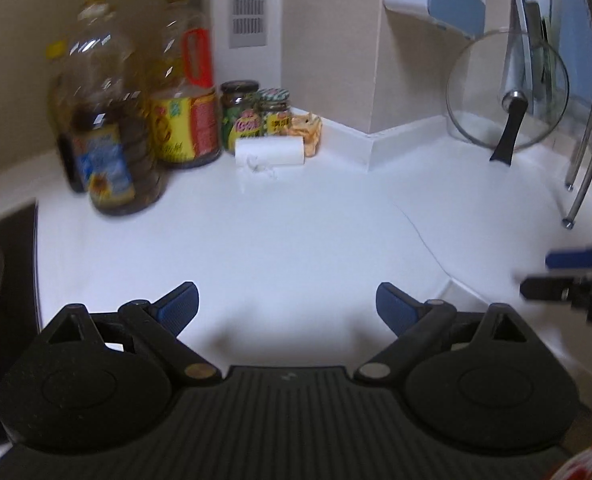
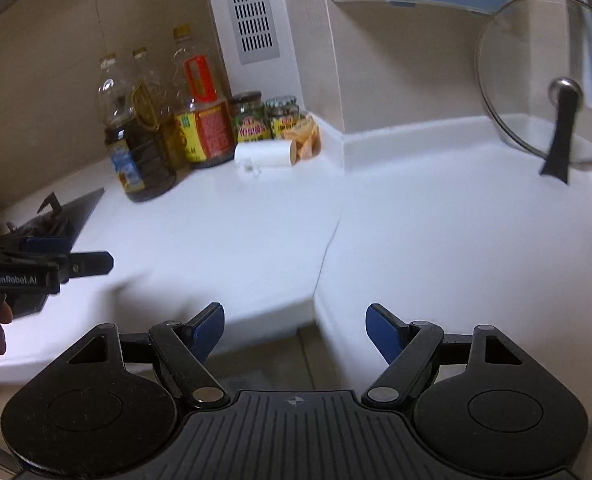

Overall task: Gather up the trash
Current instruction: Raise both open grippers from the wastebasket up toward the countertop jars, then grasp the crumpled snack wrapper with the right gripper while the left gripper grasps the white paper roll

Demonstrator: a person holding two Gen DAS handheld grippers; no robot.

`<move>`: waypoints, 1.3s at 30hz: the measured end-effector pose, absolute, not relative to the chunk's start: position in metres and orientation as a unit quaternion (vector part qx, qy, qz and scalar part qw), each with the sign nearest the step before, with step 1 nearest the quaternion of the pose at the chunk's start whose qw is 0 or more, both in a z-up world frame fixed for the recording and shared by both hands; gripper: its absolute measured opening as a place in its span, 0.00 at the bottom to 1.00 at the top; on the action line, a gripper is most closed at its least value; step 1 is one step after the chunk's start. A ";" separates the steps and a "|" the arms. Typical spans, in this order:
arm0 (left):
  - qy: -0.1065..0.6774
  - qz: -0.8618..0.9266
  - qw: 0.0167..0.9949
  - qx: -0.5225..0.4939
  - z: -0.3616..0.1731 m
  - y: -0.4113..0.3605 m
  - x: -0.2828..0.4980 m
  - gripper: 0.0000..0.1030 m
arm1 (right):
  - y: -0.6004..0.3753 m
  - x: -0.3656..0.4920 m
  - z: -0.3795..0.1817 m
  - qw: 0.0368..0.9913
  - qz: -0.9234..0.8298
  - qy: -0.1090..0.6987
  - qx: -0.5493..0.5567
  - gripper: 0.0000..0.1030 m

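A white paper roll (image 1: 269, 151) (image 2: 264, 154) lies on its side at the back of the white counter (image 1: 296, 232) (image 2: 436, 220), with torn paper bits (image 1: 257, 166) (image 2: 249, 168) in front of it. A crumpled orange wrapper (image 1: 308, 130) (image 2: 304, 136) sits in the corner behind it. My left gripper (image 1: 287, 308) (image 2: 69, 254) is open over the bare counter, nothing between its blue pads. My right gripper (image 2: 295, 332) (image 1: 536, 278) is open too, above the counter's front edge, holding nothing.
Large oil bottles (image 1: 107, 136) (image 2: 143, 128) and two jars (image 1: 251, 116) (image 2: 263, 118) stand at the back left. A glass pot lid (image 1: 508, 88) (image 2: 548, 92) leans on the right wall. A dark stove (image 1: 3, 280) (image 2: 55, 220) lies left; chrome rack legs (image 1: 584, 160) stand right.
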State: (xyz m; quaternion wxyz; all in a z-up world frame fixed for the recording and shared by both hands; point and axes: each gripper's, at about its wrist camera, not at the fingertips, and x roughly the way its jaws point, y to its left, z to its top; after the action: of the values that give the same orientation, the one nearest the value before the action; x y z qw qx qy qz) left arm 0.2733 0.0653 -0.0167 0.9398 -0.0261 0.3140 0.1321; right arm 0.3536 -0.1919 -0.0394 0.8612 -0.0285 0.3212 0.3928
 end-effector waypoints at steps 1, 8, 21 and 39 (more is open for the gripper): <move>0.316 0.132 0.939 -0.005 -0.014 0.064 0.283 0.91 | -0.188 0.365 -0.037 0.859 0.400 0.319 -0.029 0.75; 0.338 0.136 0.926 0.098 -0.008 0.066 0.343 0.91 | -0.170 0.429 -0.025 0.842 0.451 0.294 -0.039 0.75; 0.353 0.001 0.878 0.324 -0.032 0.110 0.463 0.91 | -0.110 0.488 -0.028 0.858 0.426 0.275 -0.086 0.75; 0.401 -0.127 0.815 0.398 -0.081 0.154 0.595 0.57 | -0.077 0.504 -0.053 0.887 0.324 0.326 -0.050 0.75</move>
State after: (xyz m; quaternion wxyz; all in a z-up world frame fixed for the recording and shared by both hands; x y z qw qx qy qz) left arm 0.5948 0.1541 -0.0808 0.8151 0.3981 0.4011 -0.1274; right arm 0.5043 -0.0773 -0.0534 0.8867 -0.0496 0.3265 0.3237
